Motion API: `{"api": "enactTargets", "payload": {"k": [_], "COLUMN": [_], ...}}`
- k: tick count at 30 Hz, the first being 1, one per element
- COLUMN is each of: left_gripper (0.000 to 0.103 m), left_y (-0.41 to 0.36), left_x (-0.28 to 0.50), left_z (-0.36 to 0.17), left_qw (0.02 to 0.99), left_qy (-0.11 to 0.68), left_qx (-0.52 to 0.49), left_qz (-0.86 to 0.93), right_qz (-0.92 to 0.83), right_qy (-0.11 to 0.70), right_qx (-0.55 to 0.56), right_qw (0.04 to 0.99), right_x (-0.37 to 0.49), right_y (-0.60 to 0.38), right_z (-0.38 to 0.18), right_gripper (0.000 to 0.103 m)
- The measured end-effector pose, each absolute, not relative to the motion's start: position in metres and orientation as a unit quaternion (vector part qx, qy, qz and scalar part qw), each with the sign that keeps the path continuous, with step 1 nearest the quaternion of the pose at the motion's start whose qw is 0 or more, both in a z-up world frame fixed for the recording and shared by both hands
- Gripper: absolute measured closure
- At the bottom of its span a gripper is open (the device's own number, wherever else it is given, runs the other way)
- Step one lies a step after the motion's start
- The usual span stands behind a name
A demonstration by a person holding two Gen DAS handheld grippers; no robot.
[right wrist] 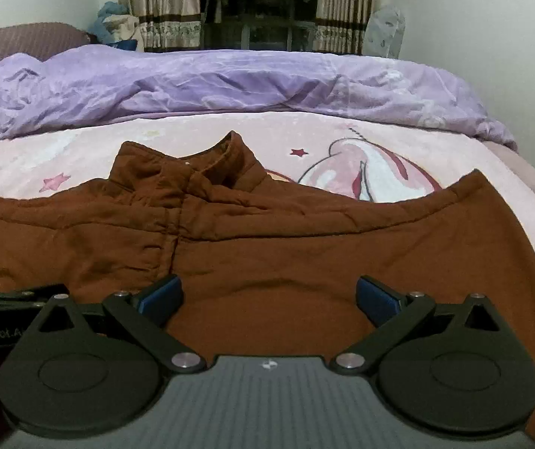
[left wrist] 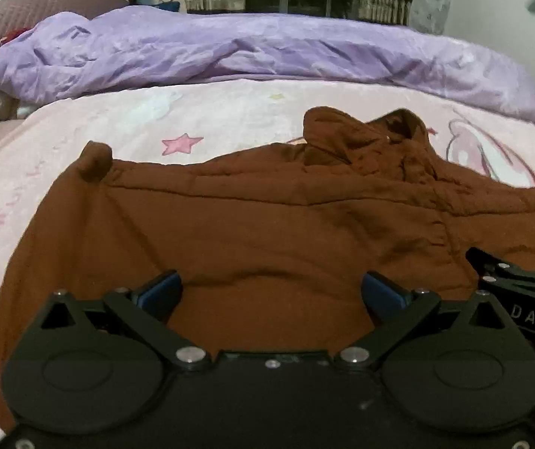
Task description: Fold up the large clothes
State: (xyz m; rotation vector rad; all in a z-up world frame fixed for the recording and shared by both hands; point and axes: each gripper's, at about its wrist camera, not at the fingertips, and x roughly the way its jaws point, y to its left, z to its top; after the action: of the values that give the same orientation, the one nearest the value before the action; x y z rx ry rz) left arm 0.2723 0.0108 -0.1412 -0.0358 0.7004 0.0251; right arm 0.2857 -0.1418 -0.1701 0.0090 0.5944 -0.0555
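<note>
A brown quilted jacket (right wrist: 267,247) lies spread flat on a pink fleece blanket (right wrist: 61,157) printed with stars and a cartoon figure, covering the near half of a bed. The stand-up collar (right wrist: 230,157) points away from the cameras toward a crumpled lilac duvet (right wrist: 211,82); the sleeves extend to either side, so the garment's long axis runs left to right across both views. The fabric is matte and padded, with horizontal stitched seams and a closed front placket running from the collar toward the hem. In the left wrist view one sleeve end (left wrist: 97,161) is rolled into a small knob.

Left gripper (left wrist: 273,295): black linkage arms, blue pads, jaws spread wide, hanging just above the jacket's lower body with nothing clasped. Right gripper (right wrist: 269,295): same build, jaws likewise spread wide and holding nothing, beside the left one over the hem region. Striped curtains (right wrist: 158,7) hang beyond the bed.
</note>
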Motion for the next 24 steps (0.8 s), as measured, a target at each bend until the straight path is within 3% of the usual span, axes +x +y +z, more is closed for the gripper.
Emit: {"api": "enactTargets", "payload": {"k": [7,18,24], "left_gripper": [0.0,0.0,0.0], "left_y": [0.01,0.12,0.157], "left_x": [0.272,0.272,0.261], "left_z": [-0.138,-0.142,-0.143], "left_qw": [0.94,0.934,0.931], "left_qy": [0.341,0.345,0.348], "left_qx": [0.014,0.012,-0.05], "left_qz": [-0.001,0.092,0.098], "right_qz": [-0.019,-0.113,-0.112], "right_qy": [0.309,0.32,0.33], "right_qx": [-0.016,0.059,0.111], "right_qw": [0.951,0.939,0.931], "right_x": [0.288,0.279,0.269], "right_y": [-0.144,-0.267,-0.29], "right_z": [-0.172,-0.175,-0.171], "right_gripper": [0.0,0.0,0.0]}}
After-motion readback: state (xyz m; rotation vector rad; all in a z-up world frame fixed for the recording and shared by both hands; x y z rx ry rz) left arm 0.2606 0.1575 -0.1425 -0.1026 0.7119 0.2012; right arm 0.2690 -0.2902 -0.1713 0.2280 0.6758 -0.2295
